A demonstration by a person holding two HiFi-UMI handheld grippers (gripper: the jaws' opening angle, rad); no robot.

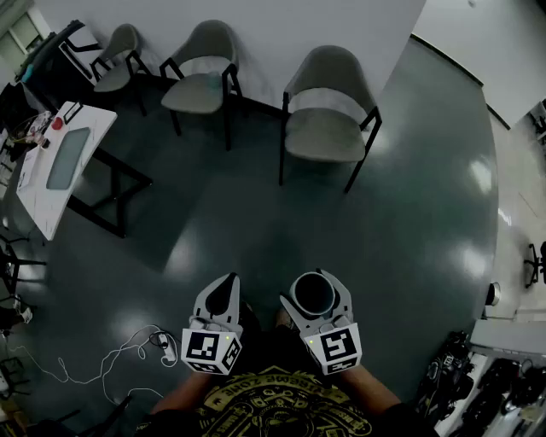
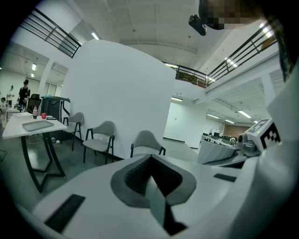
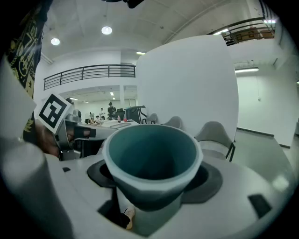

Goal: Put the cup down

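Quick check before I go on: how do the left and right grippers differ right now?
Left gripper: jaws together, nothing between them; right gripper: jaws wide, clamped on the cup. The left gripper carries nothing; the right gripper holds the cup upright, mouth up. Both are white, bear a marker cube and sit side by side above the floor.

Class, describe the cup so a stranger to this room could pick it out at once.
Near the three grey chairs along the white wall, a person holds two white grippers over the dark floor. The right gripper clamps a round pale-grey cup with a teal inside; the left gripper beside it holds nothing.
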